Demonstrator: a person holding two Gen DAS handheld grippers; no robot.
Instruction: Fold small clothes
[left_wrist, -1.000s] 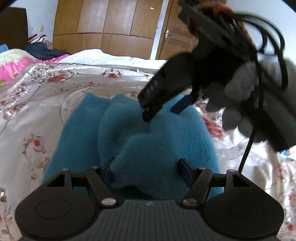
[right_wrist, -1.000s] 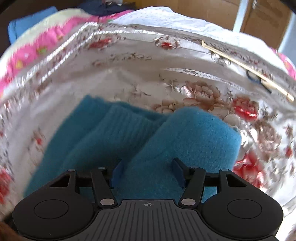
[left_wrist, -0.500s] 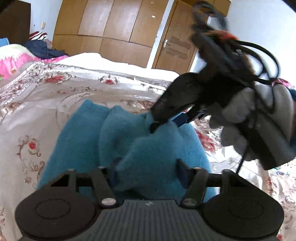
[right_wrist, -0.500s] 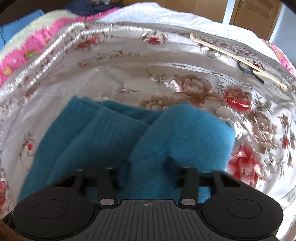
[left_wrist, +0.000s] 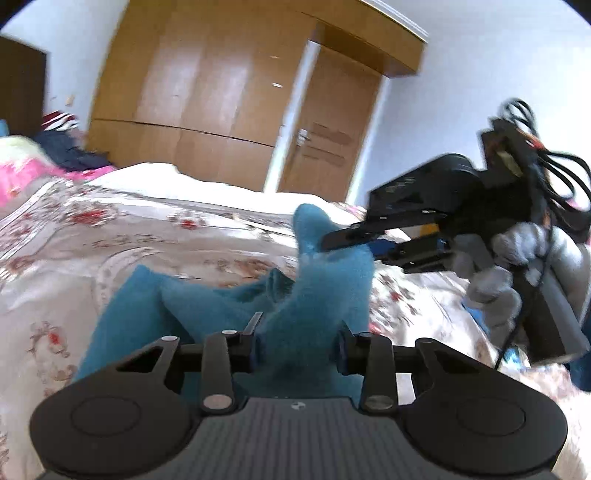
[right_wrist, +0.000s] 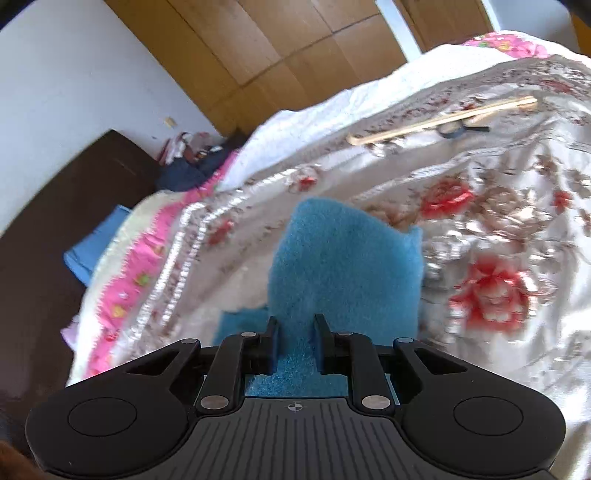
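1. One floral bedspread (right_wrist: 517, 229) fills most of both views, with bare cloth to the left of and beyond the garment; its pink-trimmed edge (right_wrist: 125, 280) drops off on the left of the right wrist view.
2. Wooden wardrobe doors (left_wrist: 207, 85) and a door (left_wrist: 325, 144) stand beyond the far edge of the bed.
3. Blue fleece garment (left_wrist: 177, 306) lies partly on the bedspread, with one end lifted off it between the two grippers.
4. Right gripper (right_wrist: 294, 341) has its fingers drawn close together, pinching a raised flap of the fleece; in the left wrist view its fingers (left_wrist: 347, 236) bite the flap's upper part.
5. Left gripper (left_wrist: 297, 349) has its fingers moderately apart with a bunched fold of fleece filling the gap between them; whether they press it I cannot tell.
6. Wooden stick (right_wrist: 443, 120) lies far off near the bedspread's far edge, well apart from the garment.
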